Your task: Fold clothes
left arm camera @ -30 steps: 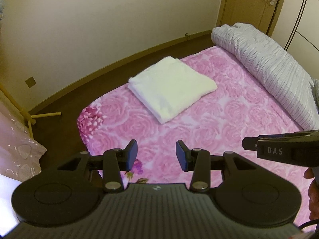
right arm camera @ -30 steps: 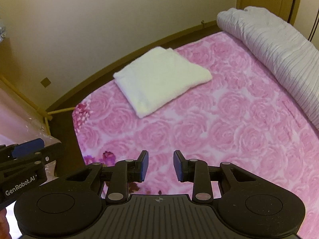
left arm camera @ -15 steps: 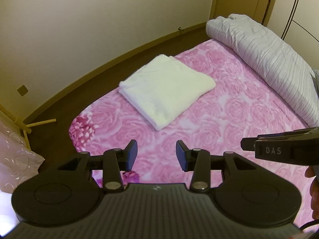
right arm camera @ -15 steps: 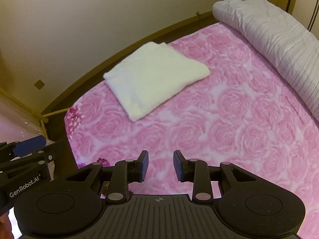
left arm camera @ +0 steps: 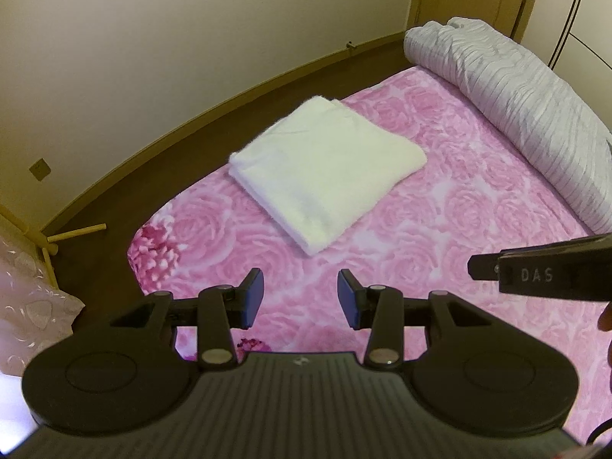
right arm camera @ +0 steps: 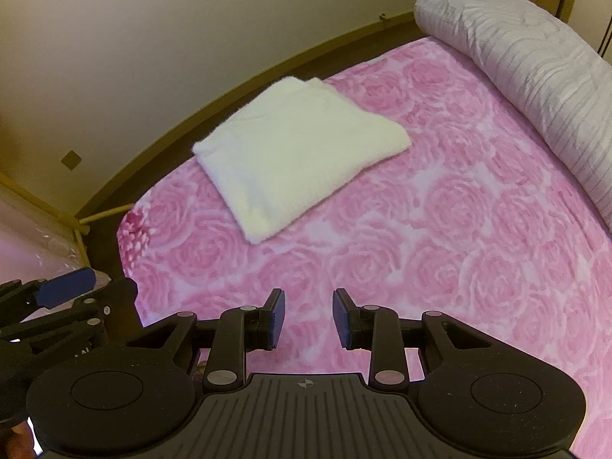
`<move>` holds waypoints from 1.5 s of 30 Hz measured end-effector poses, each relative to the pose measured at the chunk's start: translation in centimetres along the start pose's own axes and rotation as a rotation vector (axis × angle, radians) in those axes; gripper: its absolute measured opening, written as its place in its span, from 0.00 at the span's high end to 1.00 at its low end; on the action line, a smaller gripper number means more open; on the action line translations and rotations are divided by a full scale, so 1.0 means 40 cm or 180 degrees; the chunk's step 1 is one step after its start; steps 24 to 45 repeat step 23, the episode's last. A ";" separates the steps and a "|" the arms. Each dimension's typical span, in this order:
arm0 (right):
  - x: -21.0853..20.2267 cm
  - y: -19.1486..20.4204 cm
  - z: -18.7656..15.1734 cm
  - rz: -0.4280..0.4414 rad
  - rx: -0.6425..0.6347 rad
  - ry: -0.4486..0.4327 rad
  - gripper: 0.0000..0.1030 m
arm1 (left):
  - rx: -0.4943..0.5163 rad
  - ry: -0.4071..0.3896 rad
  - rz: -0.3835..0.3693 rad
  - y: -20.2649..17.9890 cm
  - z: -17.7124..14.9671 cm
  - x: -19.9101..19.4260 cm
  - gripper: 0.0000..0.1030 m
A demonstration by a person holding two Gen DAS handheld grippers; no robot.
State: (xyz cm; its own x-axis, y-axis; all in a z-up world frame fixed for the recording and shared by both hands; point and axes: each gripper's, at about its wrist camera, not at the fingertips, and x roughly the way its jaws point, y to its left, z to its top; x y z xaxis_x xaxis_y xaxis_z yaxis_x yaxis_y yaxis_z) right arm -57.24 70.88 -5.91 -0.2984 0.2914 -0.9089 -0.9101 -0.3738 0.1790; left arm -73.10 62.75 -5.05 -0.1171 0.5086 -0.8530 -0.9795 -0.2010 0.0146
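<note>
1. The white garment (left arm camera: 327,176) lies on the pink bedspread (left arm camera: 440,229) as a flat, squared stack of layers, near the bed's far edge by the wall. It already lies folded, as the task wants.
2. A rolled grey quilt (left arm camera: 528,107) lies along the bed's right side, well apart from the garment.
3. The left tongs (left arm camera: 301,296) hang above the near part of the bed, short of the garment, jaws apart and empty.
4. The right tongs (right arm camera: 305,317) hang likewise, jaws apart with a narrower gap, holding nothing.
5. Judgement: this fits either a finished fold with both tongs drawn clear, or a neat stack about to be taken up for another fold. The pictures do not settle which.
6. No other clothes show on the bed, so I name no next move.
</note>
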 end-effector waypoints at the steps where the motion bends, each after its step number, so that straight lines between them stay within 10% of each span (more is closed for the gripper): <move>1: 0.004 0.001 0.005 0.0001 -0.0004 0.0002 0.69 | -0.0004 0.0008 0.0004 0.002 0.002 0.005 0.63; 45: 0.022 0.012 0.047 0.0041 -0.0027 -0.0034 0.69 | -0.0027 -0.0234 0.0060 0.009 0.043 -0.001 0.63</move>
